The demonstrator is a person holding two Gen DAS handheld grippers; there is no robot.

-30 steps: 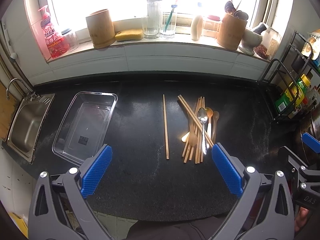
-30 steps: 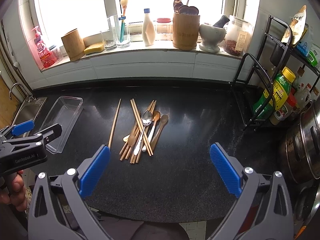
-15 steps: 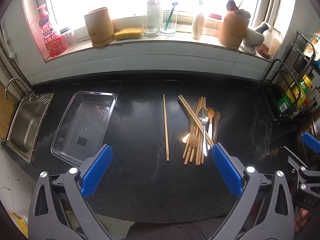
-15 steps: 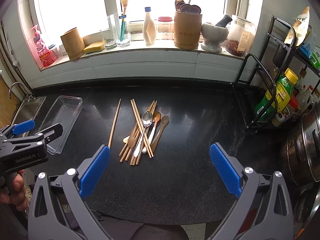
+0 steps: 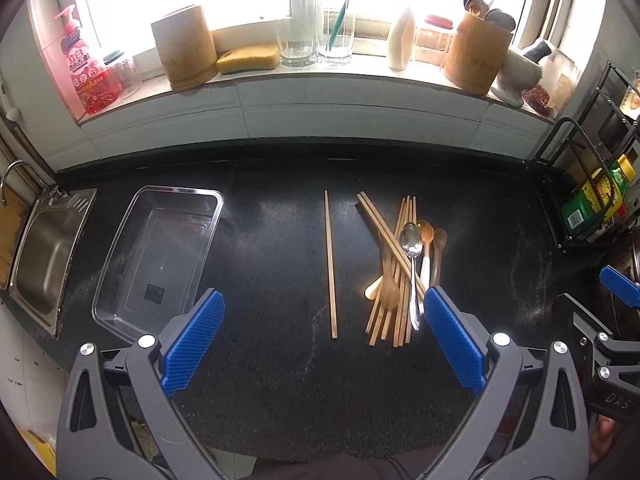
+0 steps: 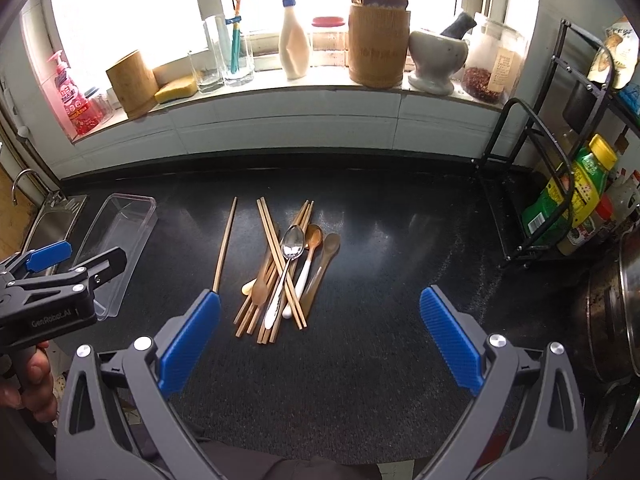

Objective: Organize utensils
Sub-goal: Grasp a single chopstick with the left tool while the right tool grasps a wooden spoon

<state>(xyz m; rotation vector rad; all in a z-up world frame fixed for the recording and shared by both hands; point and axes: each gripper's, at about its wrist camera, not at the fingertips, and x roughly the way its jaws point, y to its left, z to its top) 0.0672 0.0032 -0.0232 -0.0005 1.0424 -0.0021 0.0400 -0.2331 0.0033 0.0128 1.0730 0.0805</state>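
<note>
A pile of wooden chopsticks point(image 5: 394, 272) point(image 6: 276, 264) lies on the black counter with a metal spoon point(image 5: 412, 256) point(image 6: 286, 264), a white-handled spoon point(image 6: 304, 272) and wooden spoons point(image 6: 324, 264) on it. One single chopstick point(image 5: 330, 264) point(image 6: 225, 244) lies apart to the left. A clear plastic tray point(image 5: 160, 256) point(image 6: 120, 248) sits empty at the left. My left gripper point(image 5: 324, 336) is open and empty, above the counter's near side. My right gripper point(image 6: 320, 332) is open and empty, near the pile.
A steel sink point(image 5: 44, 248) is at the far left. The windowsill holds two bamboo holders point(image 5: 184, 48) point(image 6: 378, 44), glasses, bottles, a sponge and a mortar point(image 6: 436, 56). A black wire rack point(image 6: 560, 184) with bottles stands at the right, with a pot point(image 6: 616, 304) nearer.
Both grippers have drifted slightly; the views shifted a little. The utensils and the tray have not moved.
</note>
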